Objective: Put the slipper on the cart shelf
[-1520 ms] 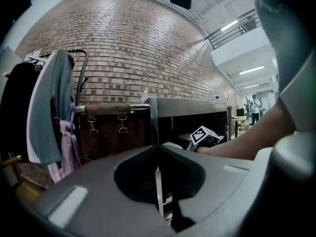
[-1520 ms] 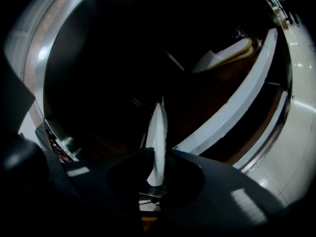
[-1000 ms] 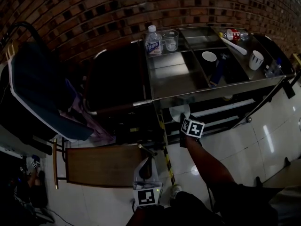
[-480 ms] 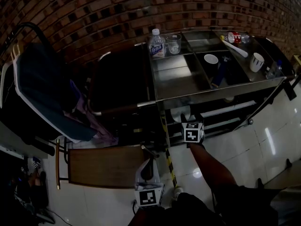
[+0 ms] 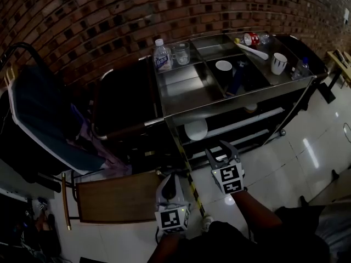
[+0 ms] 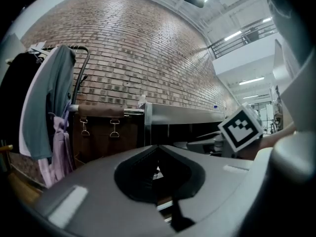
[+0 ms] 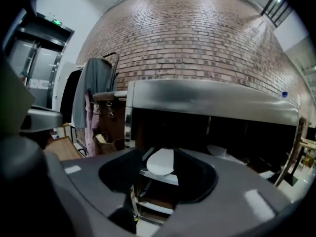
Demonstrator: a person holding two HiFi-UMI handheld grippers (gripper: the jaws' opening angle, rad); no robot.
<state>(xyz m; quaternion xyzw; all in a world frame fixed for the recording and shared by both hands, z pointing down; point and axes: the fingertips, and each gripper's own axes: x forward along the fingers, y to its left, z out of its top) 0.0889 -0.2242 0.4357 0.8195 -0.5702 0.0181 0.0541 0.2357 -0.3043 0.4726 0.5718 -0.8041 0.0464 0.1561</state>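
A white slipper (image 5: 196,129) lies on the steel cart's middle shelf (image 5: 241,126), under the top tray. In the right gripper view the slipper (image 7: 161,161) shows straight ahead through the jaw gap. My right gripper (image 5: 222,151) hangs in front of the cart, a little short of the shelf. It is open with nothing between its fingers, and its jaws have just been closing. My left gripper (image 5: 171,178) stays low beside a wooden board. Its tips are together and it holds nothing.
The cart's top tray (image 5: 186,89) carries a water bottle (image 5: 162,55), a glass (image 5: 181,52), a white bowl (image 5: 224,66), a mug (image 5: 278,63) and a red can (image 5: 251,38). At the left stand a chair draped in clothes (image 5: 44,114), a dark bin (image 5: 123,100) and the wooden board (image 5: 112,196).
My right gripper has drawn back from the cart shelf towards me, risen and rolled. The slipper stays on the shelf. The left gripper has barely moved.
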